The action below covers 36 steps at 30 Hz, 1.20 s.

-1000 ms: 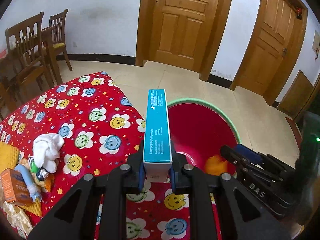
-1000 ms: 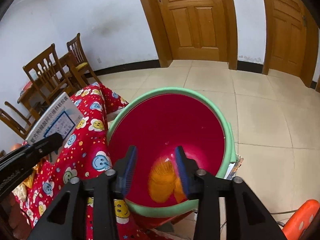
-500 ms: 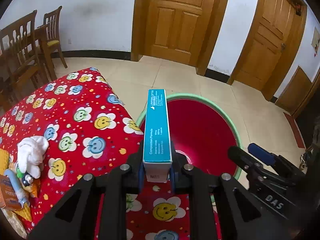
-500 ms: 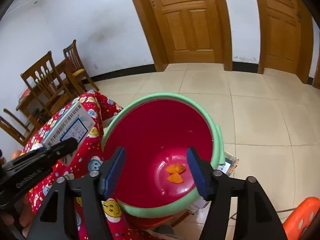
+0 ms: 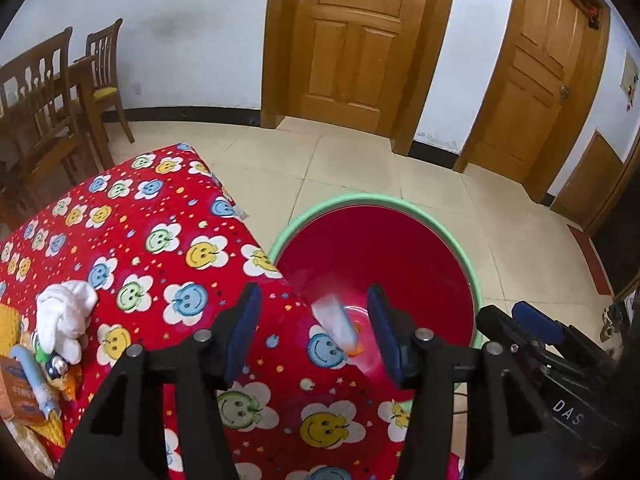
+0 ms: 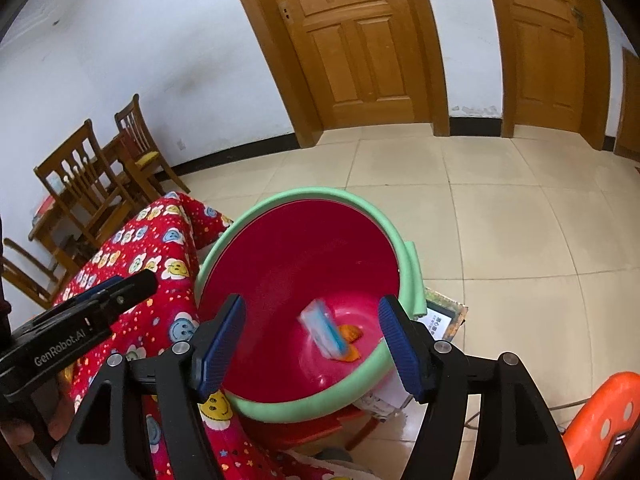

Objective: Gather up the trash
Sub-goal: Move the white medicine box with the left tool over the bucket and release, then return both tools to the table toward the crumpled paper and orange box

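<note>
A red basin with a green rim (image 5: 372, 199) (image 6: 320, 194) stands beside the table with the red smiley-face cloth (image 5: 132, 240) (image 6: 132, 256). A blue and white box (image 5: 334, 322) (image 6: 322, 330), blurred, is falling inside the basin, above orange peel (image 6: 350, 334) on its bottom. My left gripper (image 5: 314, 330) hangs over the basin's near edge with its jaws opening and nothing pressed between the pads. My right gripper (image 6: 310, 340) is open above the basin and holds nothing. More trash lies at the table's left edge: a crumpled white tissue (image 5: 66, 320), a blue tube (image 5: 30, 380) and an orange box (image 5: 16, 396).
Wooden chairs (image 5: 44, 120) (image 6: 92, 176) stand at the back left by the wall. Two wooden doors (image 5: 352, 40) (image 6: 364, 40) face me across the tiled floor (image 5: 360, 168). An orange plastic stool (image 6: 600, 424) is at lower right. Papers (image 6: 438, 322) lie under the basin's right side.
My left gripper has opened and let go of the blue box, which now drops into the basin. My right gripper opened wider after dropping the orange peel into the basin.
</note>
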{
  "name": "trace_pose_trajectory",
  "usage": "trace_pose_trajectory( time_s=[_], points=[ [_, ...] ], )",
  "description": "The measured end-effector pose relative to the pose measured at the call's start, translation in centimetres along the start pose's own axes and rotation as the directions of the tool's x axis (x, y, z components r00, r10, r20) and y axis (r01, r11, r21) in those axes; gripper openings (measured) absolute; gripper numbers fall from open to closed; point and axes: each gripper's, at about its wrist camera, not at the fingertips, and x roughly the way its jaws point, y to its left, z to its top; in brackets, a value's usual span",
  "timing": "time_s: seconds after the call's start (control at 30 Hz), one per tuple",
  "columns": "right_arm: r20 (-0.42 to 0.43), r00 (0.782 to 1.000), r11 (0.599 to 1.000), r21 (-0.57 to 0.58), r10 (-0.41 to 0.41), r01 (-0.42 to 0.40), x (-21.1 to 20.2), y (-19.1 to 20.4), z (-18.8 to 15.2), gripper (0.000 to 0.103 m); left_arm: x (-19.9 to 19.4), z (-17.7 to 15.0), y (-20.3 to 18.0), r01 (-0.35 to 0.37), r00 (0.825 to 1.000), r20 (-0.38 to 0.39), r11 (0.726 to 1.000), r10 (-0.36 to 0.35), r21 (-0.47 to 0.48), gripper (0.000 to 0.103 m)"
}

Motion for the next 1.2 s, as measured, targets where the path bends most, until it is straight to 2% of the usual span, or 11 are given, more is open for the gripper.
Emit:
trace_pose_trajectory(
  time_s=[0.47,0.83,1.2],
  points=[
    [0.031,0.999,0.999,-0.030,0.031,-0.030,-3.5,2.2,-0.7,0.071,-5.1,-2.2,2.7,-0.056,0.997,0.039,0.994,0.060,-0.099,0.072],
    [0.040,0.995,0.992,-0.081,0.095,-0.092,-6.1,5.6,-1.7,0.072,-10.2,-4.6,5.8,-0.110,0.991,0.053,0.978,0.121,-0.176,0.073],
    [0.015,0.987,0.979,-0.132,0.157,-0.154,-6.9,10.1,-3.2,0.074,-14.9,-7.5,10.8,-0.201,0.971,0.079,0.946,0.227,-0.253,0.073]
  ],
)
